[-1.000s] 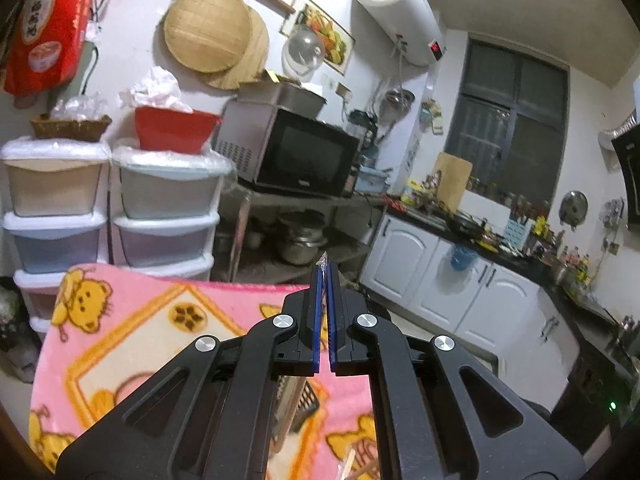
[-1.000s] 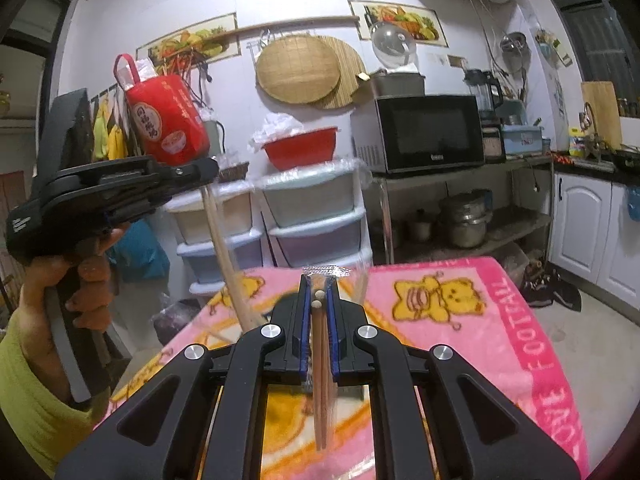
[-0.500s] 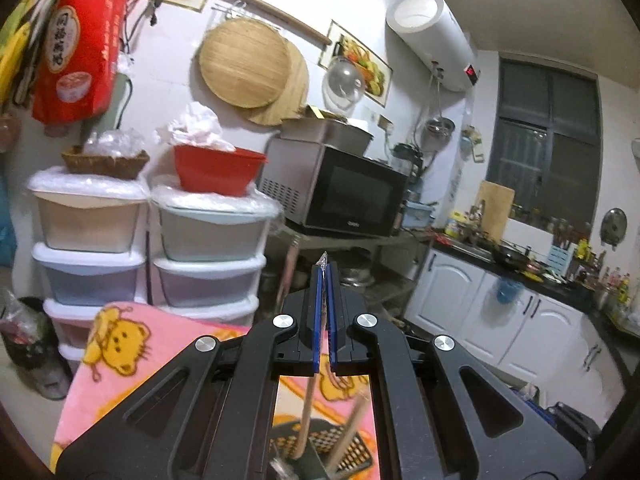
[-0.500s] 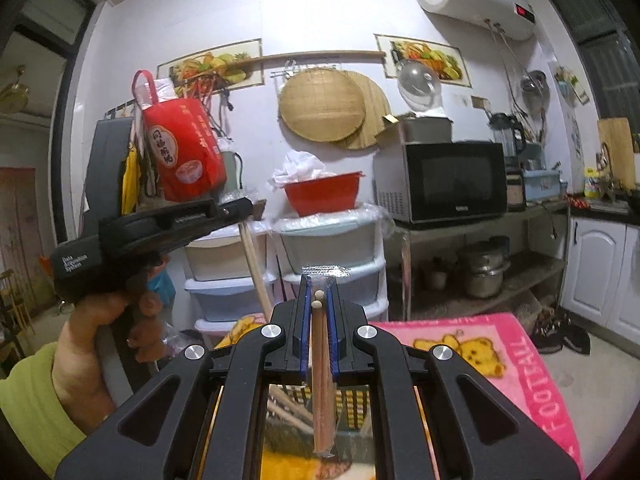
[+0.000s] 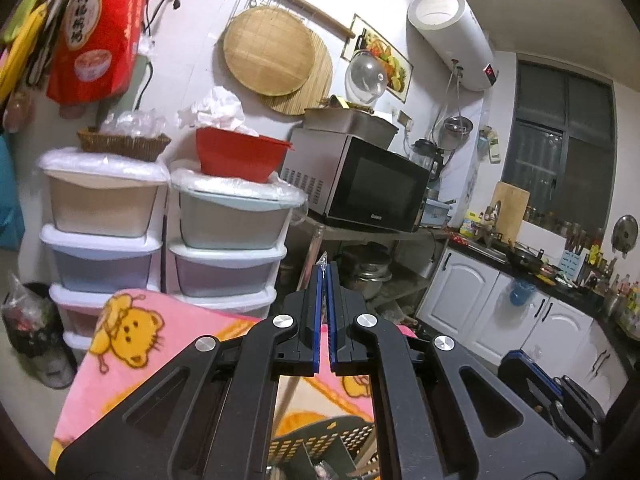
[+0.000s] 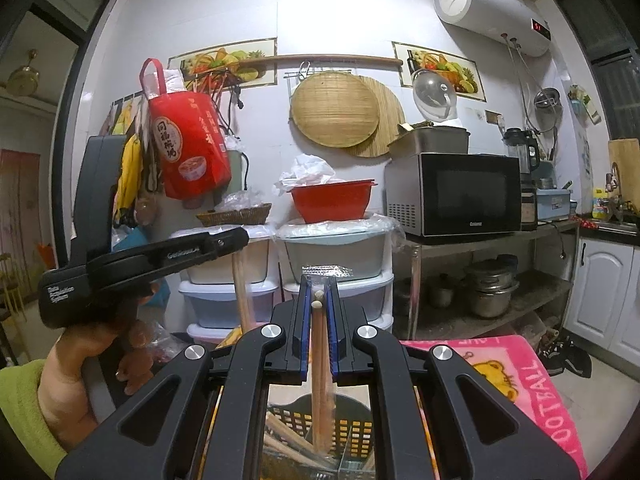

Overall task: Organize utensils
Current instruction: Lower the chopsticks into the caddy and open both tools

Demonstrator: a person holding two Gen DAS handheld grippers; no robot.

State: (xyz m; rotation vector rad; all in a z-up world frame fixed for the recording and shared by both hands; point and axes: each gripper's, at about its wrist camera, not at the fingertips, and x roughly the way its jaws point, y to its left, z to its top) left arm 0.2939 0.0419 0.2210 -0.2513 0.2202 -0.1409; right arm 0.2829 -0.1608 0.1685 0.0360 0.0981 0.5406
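Note:
My right gripper (image 6: 319, 292) is shut on a pair of wooden chopsticks (image 6: 320, 380) that hang straight down over a black slotted utensil basket (image 6: 316, 424) holding more chopsticks. My left gripper (image 5: 324, 276) is shut; in the right wrist view it shows at the left (image 6: 236, 242), shut on wooden chopsticks (image 6: 241, 296) that hang down from it. In the left wrist view a chopstick (image 5: 289, 392) shows below the jaws, above the basket (image 5: 320, 440). The basket stands on a pink bear-print cloth (image 5: 132, 344).
Stacked plastic drawers (image 6: 340, 272) with a red bowl (image 6: 332, 202) stand behind the table. A microwave (image 6: 456, 194) sits on a metal rack with pots (image 6: 490, 286). White cabinets (image 5: 492, 312) are at the right. The cloth's right edge (image 6: 536, 392) drops to the floor.
Both grippers have risen and tilted up. The right gripper's chopsticks now hang over the basket. The left gripper with its chopsticks has moved closer to the basket.

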